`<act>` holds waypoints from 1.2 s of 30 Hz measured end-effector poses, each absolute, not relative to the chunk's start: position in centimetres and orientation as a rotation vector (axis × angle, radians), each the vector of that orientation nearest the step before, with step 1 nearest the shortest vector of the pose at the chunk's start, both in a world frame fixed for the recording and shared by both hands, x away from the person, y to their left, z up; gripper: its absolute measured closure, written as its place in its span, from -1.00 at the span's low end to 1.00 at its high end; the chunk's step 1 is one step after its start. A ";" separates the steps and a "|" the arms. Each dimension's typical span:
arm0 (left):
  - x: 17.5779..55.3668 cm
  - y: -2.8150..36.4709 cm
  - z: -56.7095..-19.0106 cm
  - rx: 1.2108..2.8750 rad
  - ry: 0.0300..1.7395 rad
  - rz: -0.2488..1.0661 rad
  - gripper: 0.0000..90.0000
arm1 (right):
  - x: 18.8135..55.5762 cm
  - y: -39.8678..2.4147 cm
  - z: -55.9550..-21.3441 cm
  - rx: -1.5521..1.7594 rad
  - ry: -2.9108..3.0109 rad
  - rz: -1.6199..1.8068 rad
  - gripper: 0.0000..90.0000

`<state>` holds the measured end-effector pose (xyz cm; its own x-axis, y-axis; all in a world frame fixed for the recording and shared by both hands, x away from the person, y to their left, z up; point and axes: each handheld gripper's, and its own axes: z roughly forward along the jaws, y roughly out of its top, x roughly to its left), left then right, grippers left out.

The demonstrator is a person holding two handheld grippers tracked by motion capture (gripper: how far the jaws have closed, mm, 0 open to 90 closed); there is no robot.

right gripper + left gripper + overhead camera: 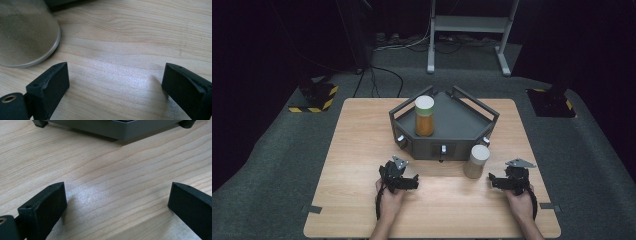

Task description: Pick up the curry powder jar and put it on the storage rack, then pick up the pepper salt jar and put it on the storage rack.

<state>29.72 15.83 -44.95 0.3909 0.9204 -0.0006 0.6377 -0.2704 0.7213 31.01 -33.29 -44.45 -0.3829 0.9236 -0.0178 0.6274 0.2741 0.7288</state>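
A dark grey angular tray (462,125) stands at the back middle of the wooden table (362,140). Inside it, at its left, an orange-filled jar (424,116) with a pale lid stands upright. A greyish-beige cylinder (476,161) stands on the table just in front of the tray's right corner; its lower side fills the upper left of the right gripper view (25,35). My left gripper (411,181) rests open on the table in front of the tray, jaws wide over bare wood (115,197). My right gripper (496,181) is open too, just right of the cylinder, nothing between its jaws (115,80).
The tray's front face (112,127) with small knobs lies just beyond the left gripper. Bare wood spreads along the table's left side and front edge. Around the table are grey floor, a white frame's legs (469,35) at the back, and two striped bases (314,97).
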 end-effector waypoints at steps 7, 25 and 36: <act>29.7 15.8 -45.0 2.008 1.332 0.565 -0.95 | 31.1 -33.0 -44.4 1.402 2.111 0.890 -0.90; 29.7 15.8 -45.0 2.008 1.332 0.565 -0.95 | 30.4 -34.0 -44.4 1.378 2.160 0.966 -0.96; 29.7 15.8 -45.0 2.008 1.331 0.565 -0.95 | 29.9 -33.2 -43.9 1.281 2.250 1.061 -0.95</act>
<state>29.72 15.84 -44.96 0.3901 0.9208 -0.0021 0.6384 -0.2688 0.7213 29.91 -33.17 -43.93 -0.5347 0.8424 0.0661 0.5871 0.3141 0.7461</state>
